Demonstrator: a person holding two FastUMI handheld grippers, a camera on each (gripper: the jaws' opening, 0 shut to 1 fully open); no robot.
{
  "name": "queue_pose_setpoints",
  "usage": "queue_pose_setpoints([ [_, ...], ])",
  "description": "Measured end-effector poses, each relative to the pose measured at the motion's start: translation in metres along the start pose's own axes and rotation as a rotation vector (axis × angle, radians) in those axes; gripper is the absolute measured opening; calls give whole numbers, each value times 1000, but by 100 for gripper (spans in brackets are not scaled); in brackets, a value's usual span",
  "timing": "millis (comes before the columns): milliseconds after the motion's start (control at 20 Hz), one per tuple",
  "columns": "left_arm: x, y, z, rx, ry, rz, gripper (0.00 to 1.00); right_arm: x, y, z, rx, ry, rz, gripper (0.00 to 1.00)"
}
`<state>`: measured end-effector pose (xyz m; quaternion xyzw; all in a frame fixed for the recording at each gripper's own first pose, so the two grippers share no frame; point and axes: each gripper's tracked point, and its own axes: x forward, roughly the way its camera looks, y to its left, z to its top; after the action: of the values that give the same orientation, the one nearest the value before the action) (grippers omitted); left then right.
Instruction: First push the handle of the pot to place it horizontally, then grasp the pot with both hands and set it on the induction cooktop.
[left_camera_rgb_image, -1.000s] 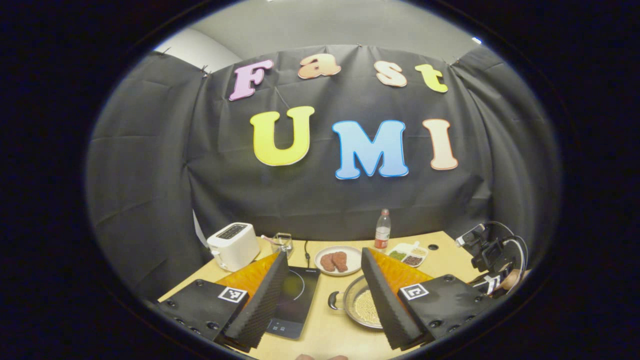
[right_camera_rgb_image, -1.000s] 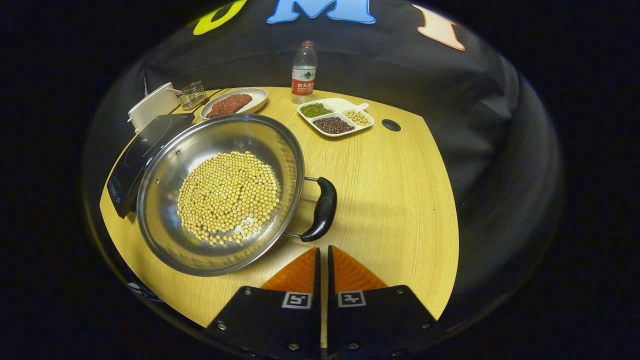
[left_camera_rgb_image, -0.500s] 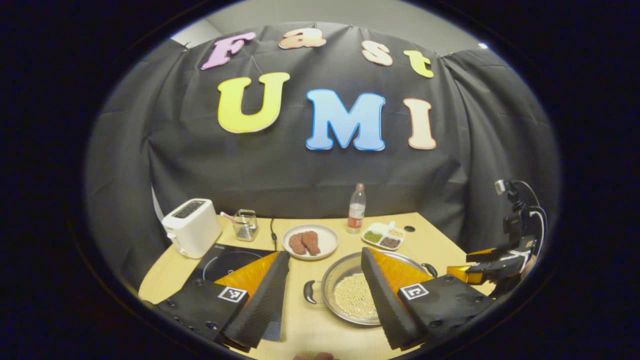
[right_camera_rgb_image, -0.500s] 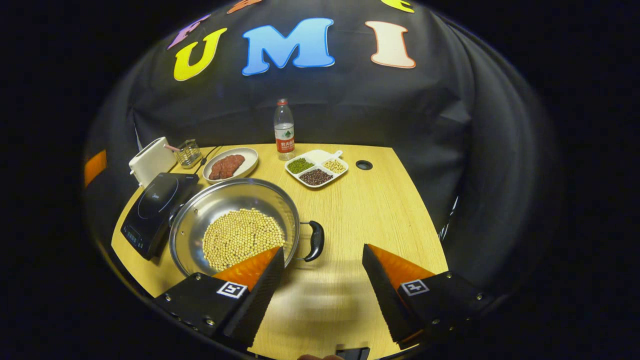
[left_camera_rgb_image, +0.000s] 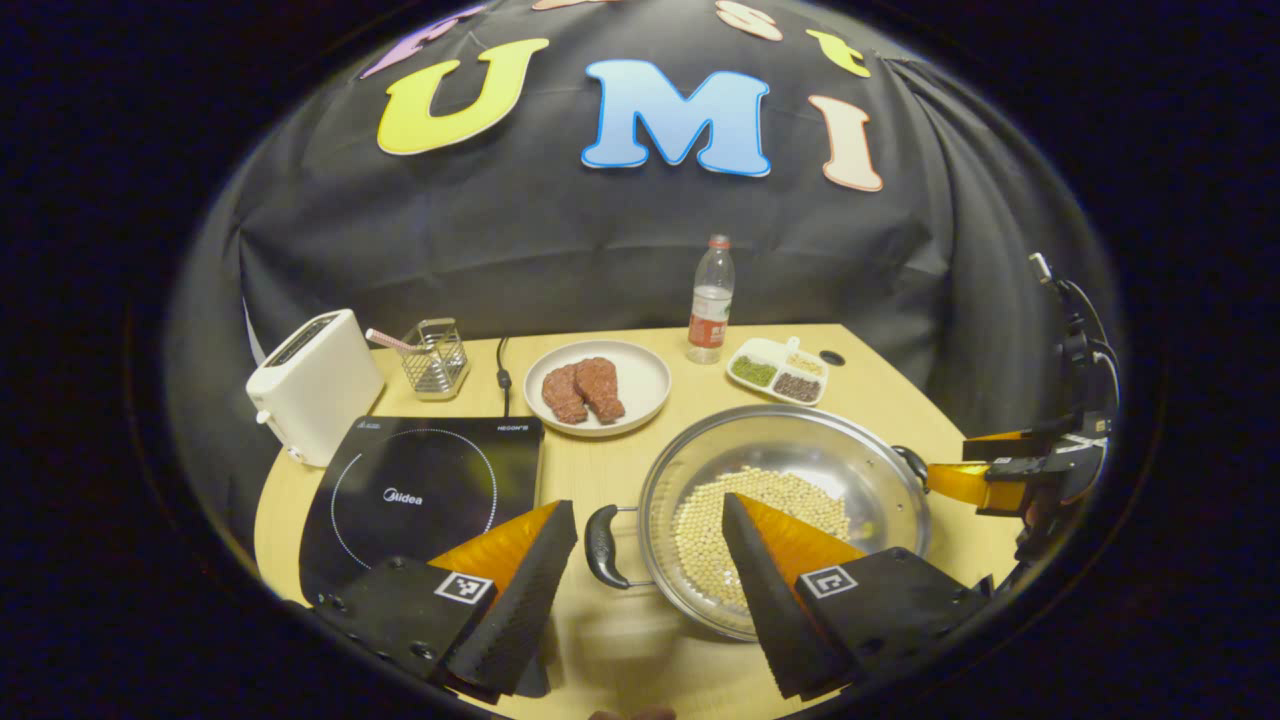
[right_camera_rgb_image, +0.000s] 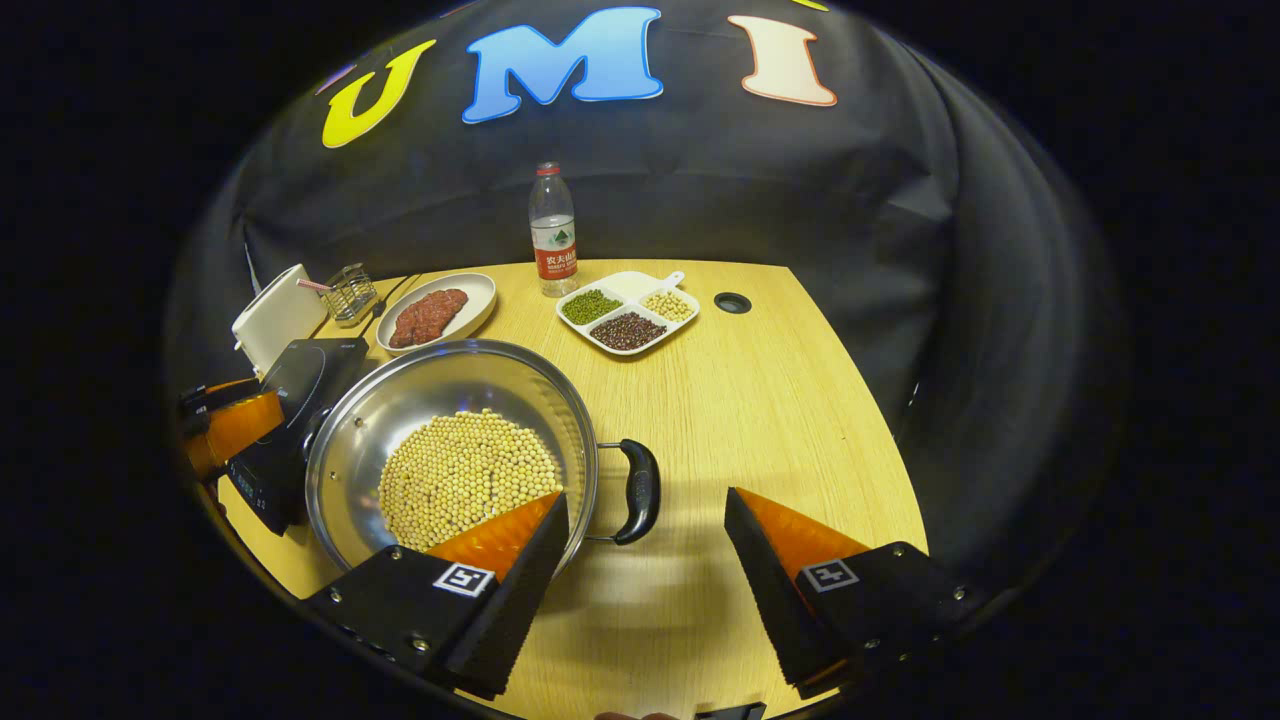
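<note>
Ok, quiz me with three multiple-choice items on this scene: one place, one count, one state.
1. Where is the pot?
A. on the cooktop
B. on the table beside the cooktop
C. on the toaster

2. How many pieces of meat lie on the plate?
A. two
B. four
C. none

3. How stands the right tool?
A. shut on a handle
B. shut, empty
C. open

Answers: B, the pot rests on wood right of the cooktop; A, two pieces lie side by side; C, its fingers stand apart, holding nothing.
</note>
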<state>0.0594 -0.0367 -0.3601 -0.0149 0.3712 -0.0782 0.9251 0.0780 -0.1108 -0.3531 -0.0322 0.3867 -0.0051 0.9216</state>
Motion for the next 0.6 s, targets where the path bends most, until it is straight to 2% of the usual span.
queue_pose_setpoints([
  [100, 18, 8, -13, -13, 46, 6, 100, 10, 4, -2, 0, 15, -4, 96],
  [150, 25, 13, -20, -14, 73, 11, 97, 15, 4, -1, 1, 20, -15, 96],
  [300, 38, 18, -47, -12, 166, 21, 97, 28, 3, 2, 6, 26, -35, 96],
  [450, 49, 20, -55, -5, 195, 20, 97, 42, 0, -1, -6, 58, -53, 86],
  [550, 55, 21, -57, 3, 213, 22, 100, 46, 4, 0, 9, 72, -48, 86],
  [600, 57, 21, -61, 6, 228, 23, 94, 51, 4, -1, 16, 79, -49, 86],
])
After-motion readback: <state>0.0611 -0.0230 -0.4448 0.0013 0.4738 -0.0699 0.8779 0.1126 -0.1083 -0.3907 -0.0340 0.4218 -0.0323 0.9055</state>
